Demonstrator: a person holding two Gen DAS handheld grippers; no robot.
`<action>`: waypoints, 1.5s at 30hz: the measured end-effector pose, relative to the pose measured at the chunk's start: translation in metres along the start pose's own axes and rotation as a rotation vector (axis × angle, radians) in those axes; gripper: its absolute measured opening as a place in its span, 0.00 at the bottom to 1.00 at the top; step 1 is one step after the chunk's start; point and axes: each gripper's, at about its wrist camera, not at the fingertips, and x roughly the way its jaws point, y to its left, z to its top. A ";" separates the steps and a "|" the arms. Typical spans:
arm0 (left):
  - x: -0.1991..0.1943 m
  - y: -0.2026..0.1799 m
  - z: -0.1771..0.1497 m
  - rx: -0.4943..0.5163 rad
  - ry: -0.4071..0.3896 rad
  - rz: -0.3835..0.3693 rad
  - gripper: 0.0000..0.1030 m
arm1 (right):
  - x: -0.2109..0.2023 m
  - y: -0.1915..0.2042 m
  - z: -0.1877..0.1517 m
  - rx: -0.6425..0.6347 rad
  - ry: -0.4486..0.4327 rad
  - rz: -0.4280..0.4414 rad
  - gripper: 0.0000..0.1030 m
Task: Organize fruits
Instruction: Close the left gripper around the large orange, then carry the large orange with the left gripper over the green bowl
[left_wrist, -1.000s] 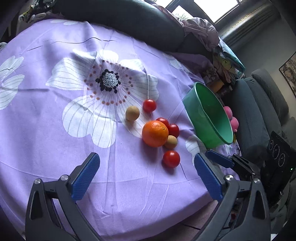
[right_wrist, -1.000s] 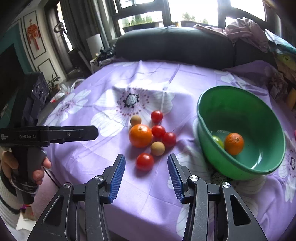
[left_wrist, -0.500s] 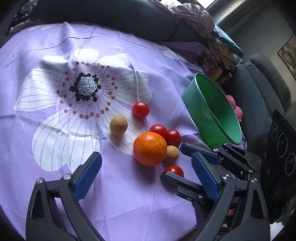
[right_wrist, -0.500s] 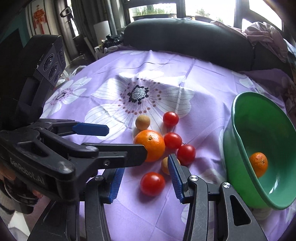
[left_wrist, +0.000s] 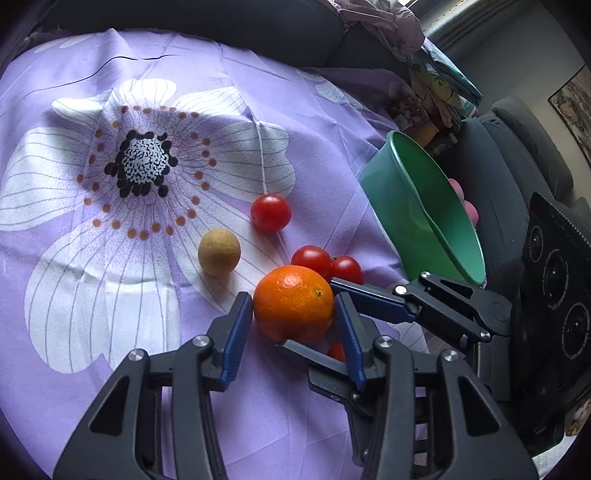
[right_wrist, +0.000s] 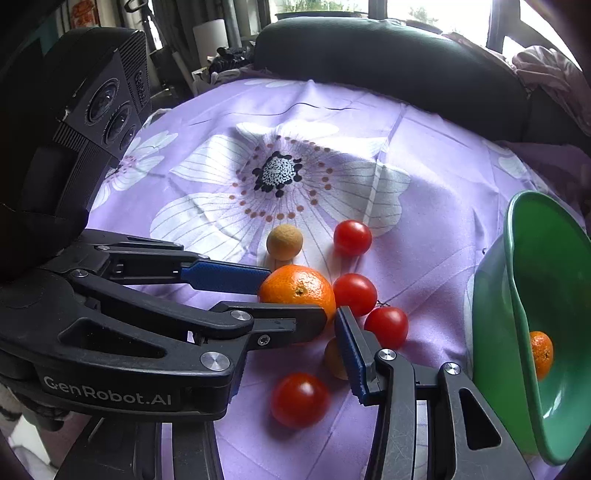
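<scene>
Nearest, the left hand-held gripper (left_wrist: 293, 319) has its blue pads against both sides of the big round orange (left_wrist: 293, 303) and is closing on it, the fruit sitting on the purple flowered cloth (left_wrist: 92, 295) of the counter. The right hand-held gripper (left_wrist: 314, 317) hangs part-open around the near red cherry tomato (right_wrist: 300, 399), gripping nothing. Beyond lie more loose tomatoes and tan round fruits. In the green plastic bowl (right_wrist: 517, 266) sits only a small orange mandarin (right_wrist: 541, 353), so most sorting looks ahead.
</scene>
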 end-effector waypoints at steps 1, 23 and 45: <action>0.000 0.000 0.000 -0.001 -0.001 0.000 0.45 | 0.001 -0.001 0.000 0.000 0.001 -0.002 0.44; -0.035 -0.061 -0.003 0.104 -0.068 -0.005 0.44 | -0.061 0.001 -0.013 0.047 -0.144 -0.041 0.42; 0.011 -0.145 0.040 0.268 -0.046 -0.084 0.44 | -0.114 -0.067 -0.030 0.172 -0.257 -0.167 0.42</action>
